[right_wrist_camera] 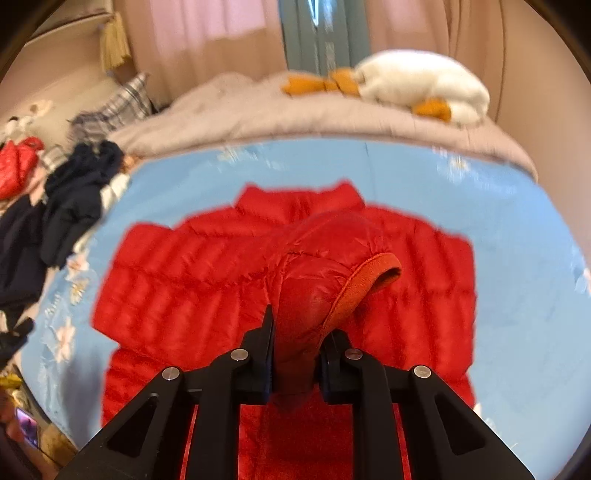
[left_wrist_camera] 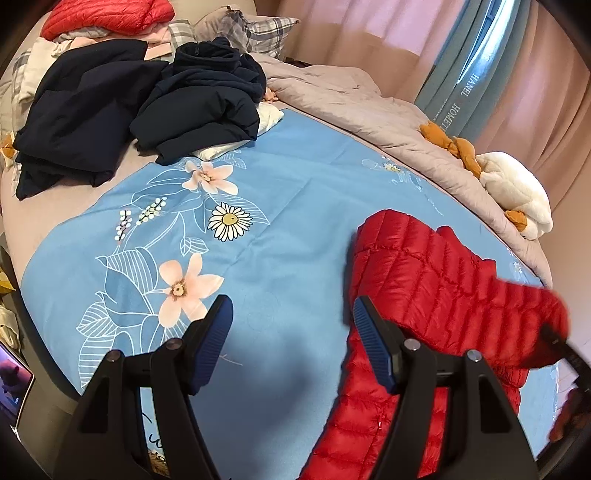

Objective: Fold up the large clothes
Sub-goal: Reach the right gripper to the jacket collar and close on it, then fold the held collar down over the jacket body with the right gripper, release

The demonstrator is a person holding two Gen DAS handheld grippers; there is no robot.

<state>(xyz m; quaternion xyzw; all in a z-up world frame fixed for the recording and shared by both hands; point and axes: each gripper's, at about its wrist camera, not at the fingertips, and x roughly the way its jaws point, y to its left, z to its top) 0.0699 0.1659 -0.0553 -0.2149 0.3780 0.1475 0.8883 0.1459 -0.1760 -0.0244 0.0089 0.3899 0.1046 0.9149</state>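
Between right tongs (right_wrist_camera: 295,354), sleeve cuff (right_wrist_camera: 365,280)

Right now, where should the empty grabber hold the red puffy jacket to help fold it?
Probably the jacket's other sleeve, at its cuff end, coming down from above. The right gripper already pinches one sleeve near its orange cuff, lifted over the flat body. The left gripper hangs open above the blue floral sheet, beside the jacket's edge. A thin cuff fits better than the puffy body.

I count two red puffer jackets (left_wrist_camera: 424,280) (left_wrist_camera: 107,16), two dark navy garments (left_wrist_camera: 81,110) (left_wrist_camera: 207,103), one white plush goose (left_wrist_camera: 513,192) and two plaid pillows (left_wrist_camera: 266,31) (left_wrist_camera: 181,31) on the bed.
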